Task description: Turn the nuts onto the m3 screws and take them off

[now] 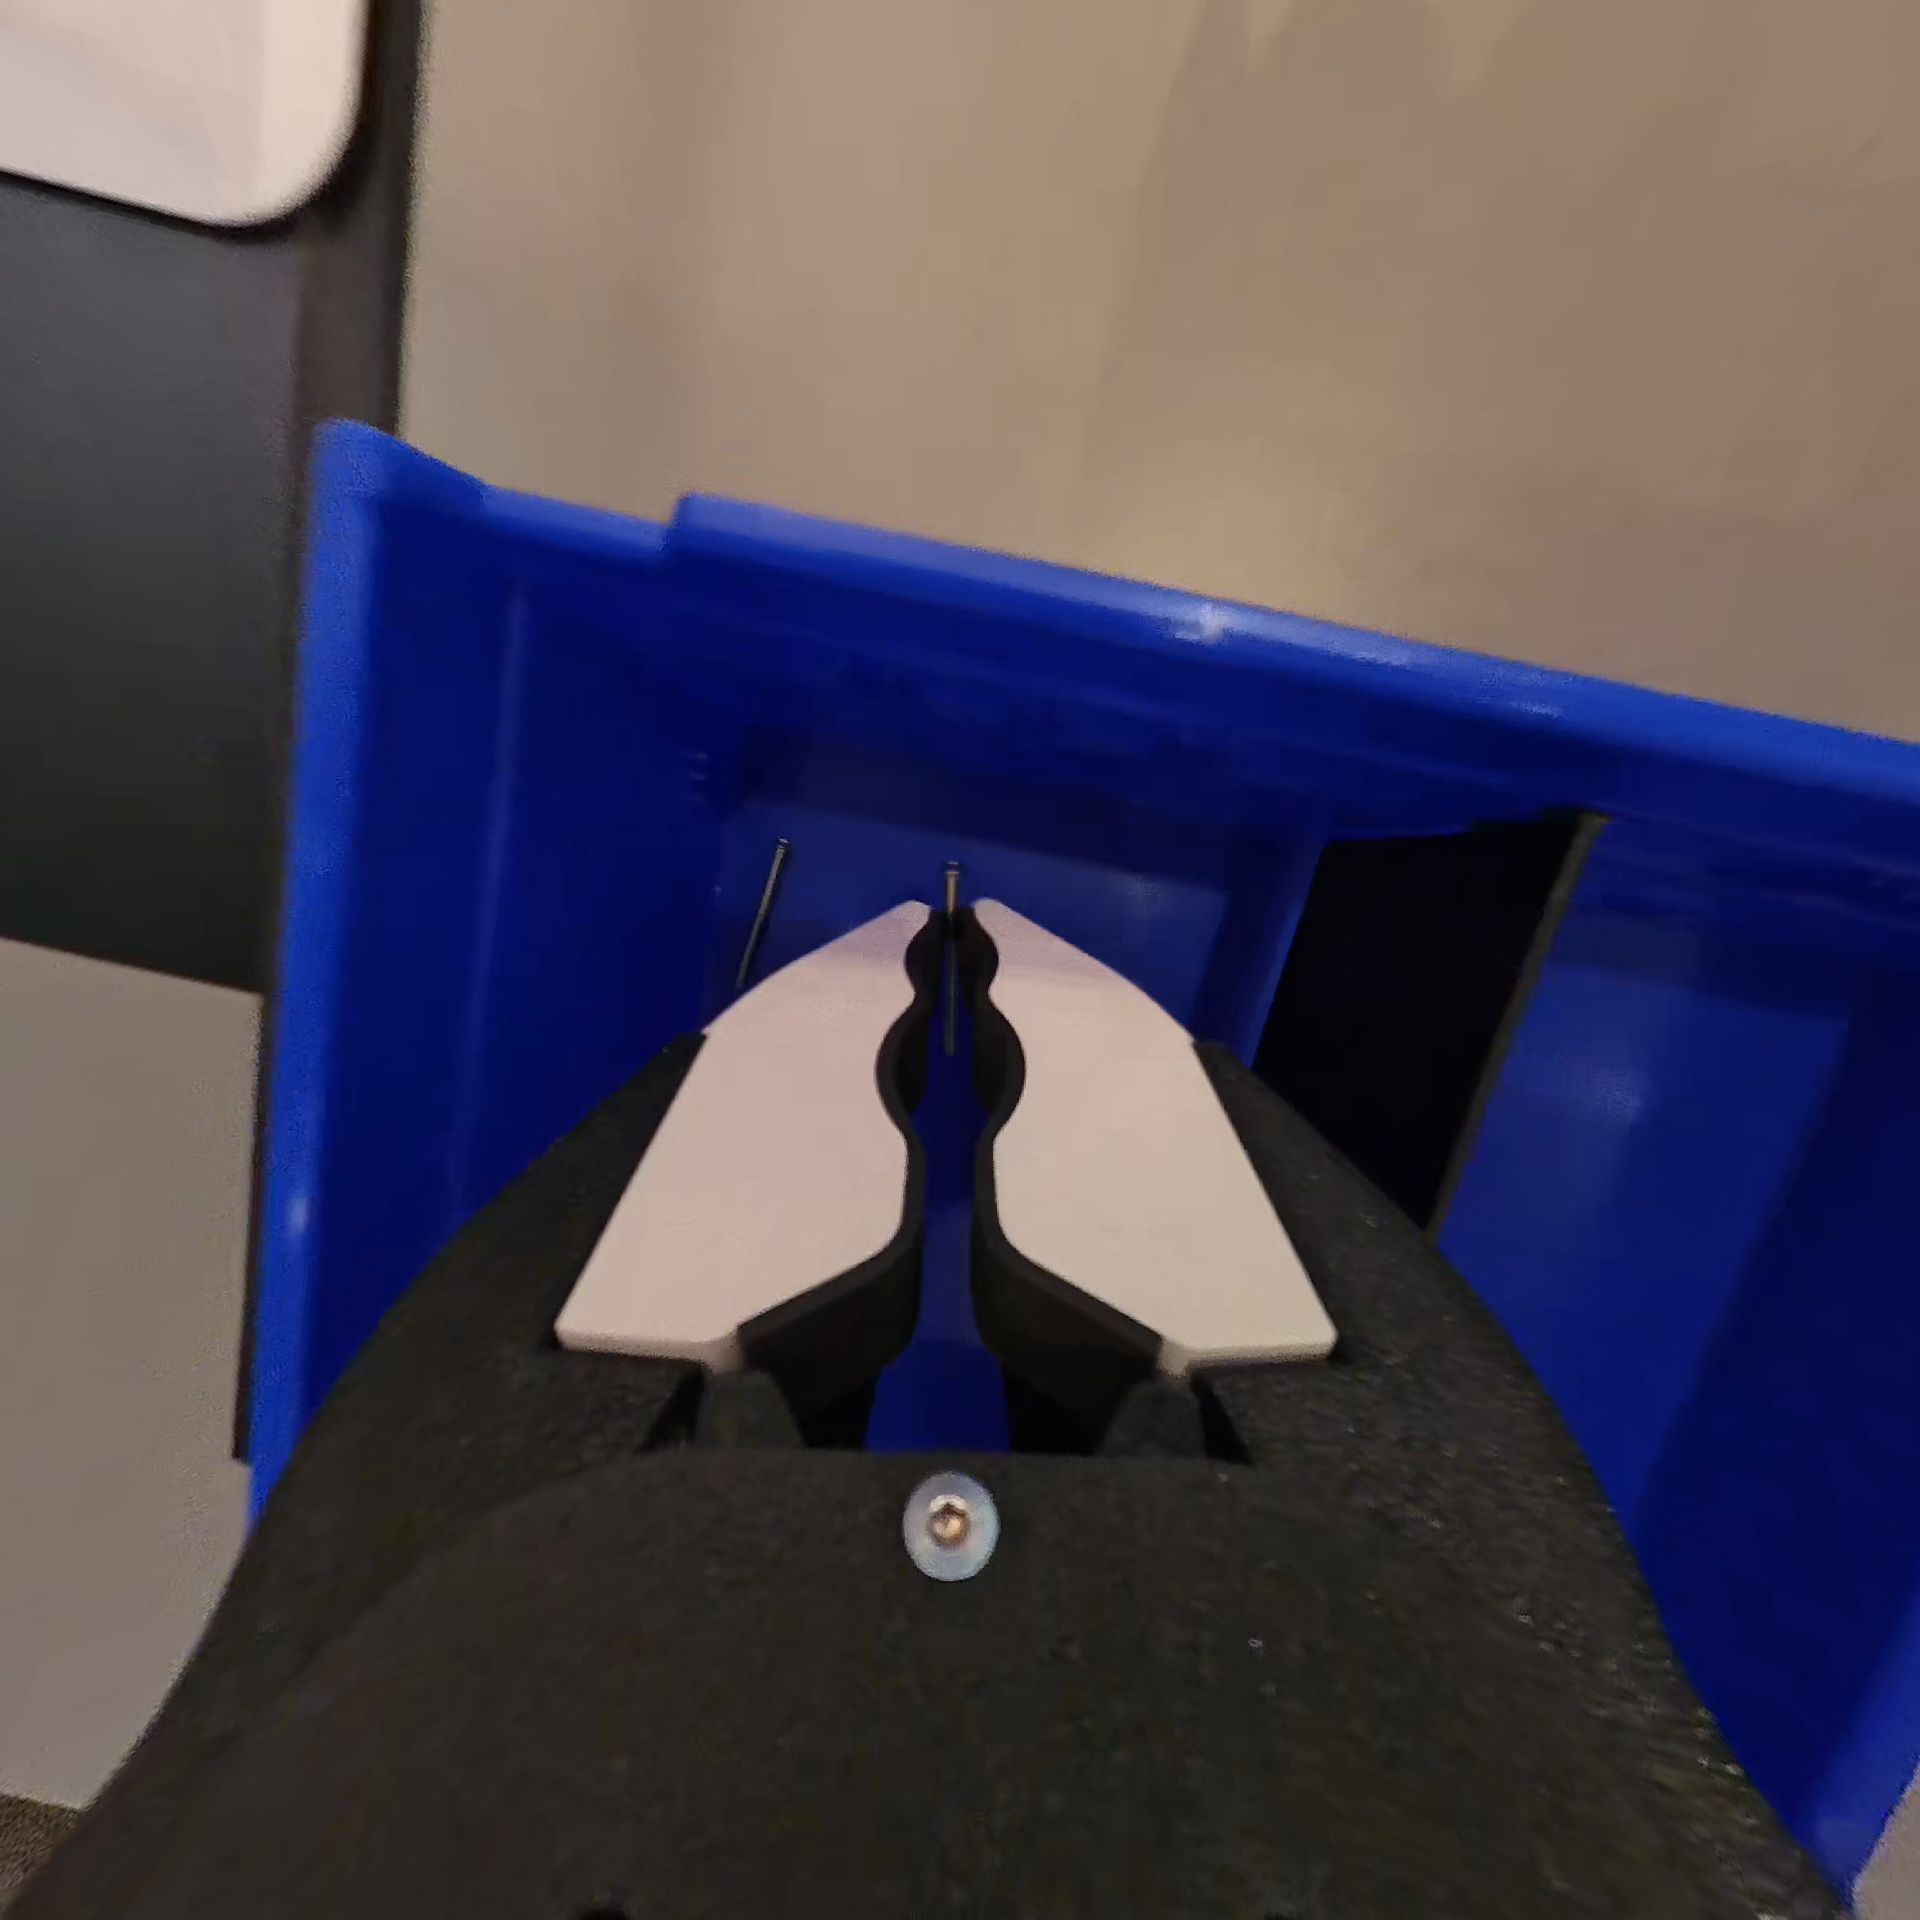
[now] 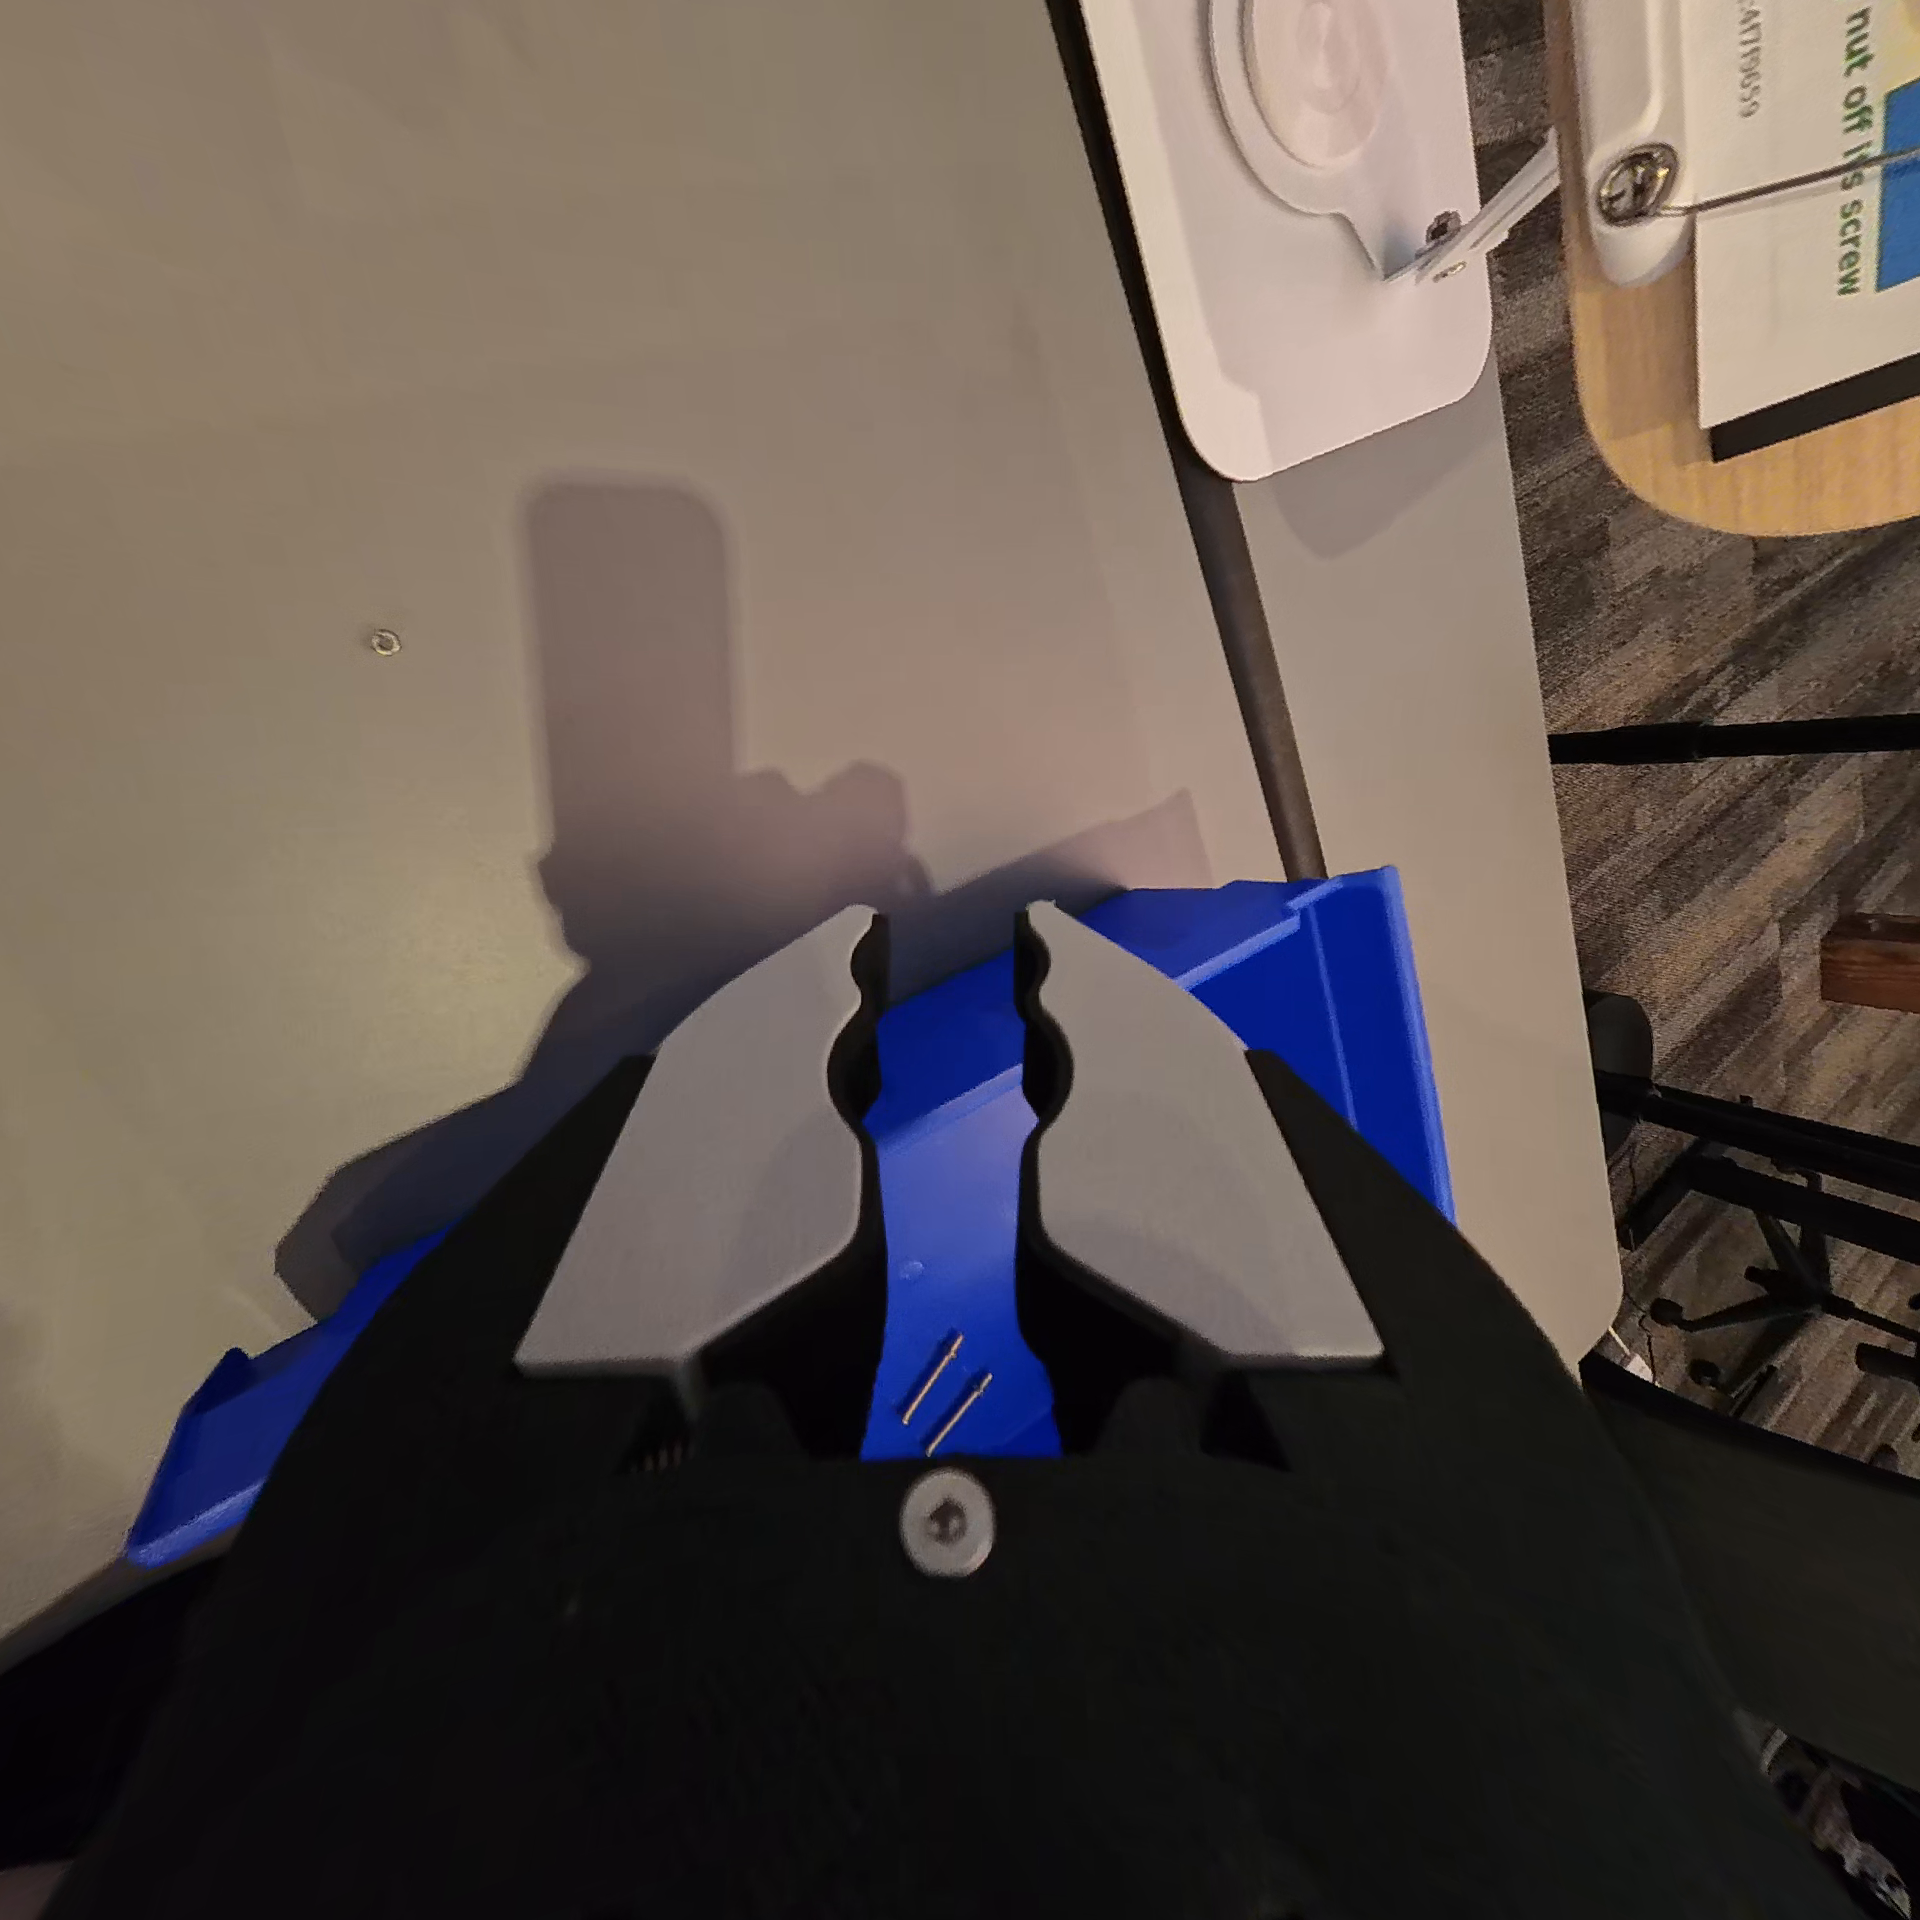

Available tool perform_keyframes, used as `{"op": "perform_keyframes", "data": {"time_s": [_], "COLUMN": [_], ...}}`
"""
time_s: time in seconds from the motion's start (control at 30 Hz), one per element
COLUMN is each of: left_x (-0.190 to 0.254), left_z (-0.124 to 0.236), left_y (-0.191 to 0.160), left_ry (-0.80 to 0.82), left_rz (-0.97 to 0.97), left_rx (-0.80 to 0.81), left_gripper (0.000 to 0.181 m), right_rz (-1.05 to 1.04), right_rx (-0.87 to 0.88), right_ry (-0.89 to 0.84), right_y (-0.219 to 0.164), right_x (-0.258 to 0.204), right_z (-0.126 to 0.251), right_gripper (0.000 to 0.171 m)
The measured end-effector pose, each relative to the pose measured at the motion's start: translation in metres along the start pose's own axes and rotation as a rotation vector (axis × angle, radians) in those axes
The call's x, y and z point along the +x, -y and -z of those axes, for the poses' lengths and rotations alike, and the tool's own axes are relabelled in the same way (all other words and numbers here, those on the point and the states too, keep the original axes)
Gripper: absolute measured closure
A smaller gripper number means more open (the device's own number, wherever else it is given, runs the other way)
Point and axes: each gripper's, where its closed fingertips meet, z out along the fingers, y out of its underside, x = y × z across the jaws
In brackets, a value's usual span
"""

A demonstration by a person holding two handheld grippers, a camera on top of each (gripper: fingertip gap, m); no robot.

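In the left wrist view my left gripper (image 1: 951, 909) reaches into a blue bin (image 1: 499, 831), its jaws closed on a thin dark screw (image 1: 951, 977) that stands upright between the tips. A second dark screw (image 1: 764, 914) leans in the bin to the left. In the right wrist view my right gripper (image 2: 951, 920) is open and empty above the blue bin (image 2: 1340, 997). Two thin screws (image 2: 940, 1392) lie on the bin floor between its fingers. A small nut (image 2: 385, 643) lies on the grey table (image 2: 520, 312), far left of the gripper.
A black divider (image 1: 1403, 997) splits the bin on the right. A white device (image 2: 1320, 208) sits at the table's far right edge. Beyond it are a round wooden table (image 2: 1642, 436) with a printed sheet, carpet and black stand legs (image 2: 1766, 1164). The tips of one gripper are about 40 cm away from the tips of the other.
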Motion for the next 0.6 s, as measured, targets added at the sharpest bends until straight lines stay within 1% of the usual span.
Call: {"op": "perform_keyframes", "data": {"time_s": [0.1,0.17,0.27,0.33,0.43,0.5,0.6], "left_x": [-0.003,0.002,0.017,0.034,0.061,0.081,0.112], "left_z": [0.028,0.053,0.091,0.110,0.132,0.140,0.140], "left_y": [0.023,0.049,0.090,0.117,0.157,0.184,0.216], "left_ry": [0.081,0.108,0.130,0.117,0.104,0.054,-0.015], "left_rz": [0.032,0.082,0.152,0.174,0.192,0.217,0.201], "left_rx": [0.148,0.291,0.507,0.627,0.797,0.898,0.977], "left_gripper": [0.178,0.178,0.178,0.178,0.179,0.179,0.179], "right_rz": [-0.006,-0.014,-0.036,-0.046,-0.075,-0.096,-0.163], "right_rx": [0.026,0.062,0.164,0.264,0.480,0.638,0.821], "right_ry": [0.006,0.012,0.040,0.073,0.161,0.245,0.345], "right_y": [0.005,0.012,0.031,0.051,0.091,0.116,0.143], "right_x": [-0.001,-0.002,-0.007,-0.015,-0.033,-0.049,-0.064], "right_z": [0.002,0.004,0.011,0.018,0.037,0.055,0.081], "right_gripper": [0.148,0.148,0.148,0.148,0.146,0.140,0.139]}}
